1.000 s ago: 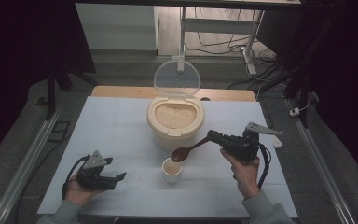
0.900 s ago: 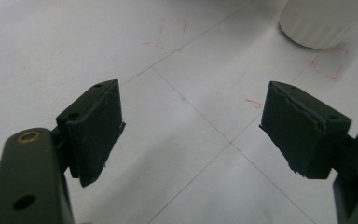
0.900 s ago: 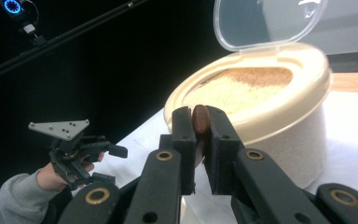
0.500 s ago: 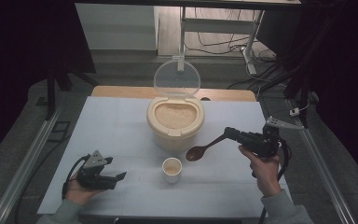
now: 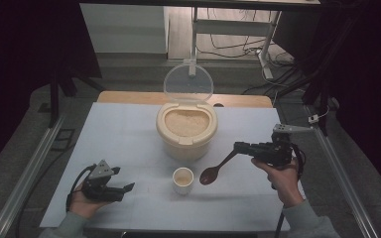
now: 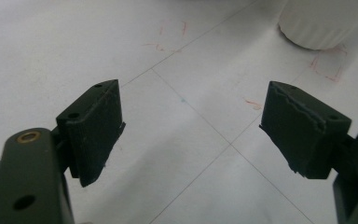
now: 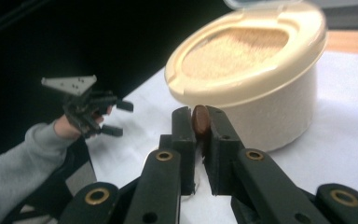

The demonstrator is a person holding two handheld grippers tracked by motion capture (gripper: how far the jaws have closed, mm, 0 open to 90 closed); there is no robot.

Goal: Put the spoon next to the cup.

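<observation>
We hold the right gripper [image 5: 239,146] right of the rice container [image 5: 186,130], its jaws pinching the handle of a brown wooden spoon [image 5: 217,167]; the spoon's bowl hangs just right of the small white cup [image 5: 182,180], near the table [image 5: 119,134]. Our left gripper [image 5: 127,188] rests at the near left, jaws spread with nothing between them. We find no readable brand or label; faint red pen marks [image 6: 327,70] on the tabletop spell nothing legible.
</observation>
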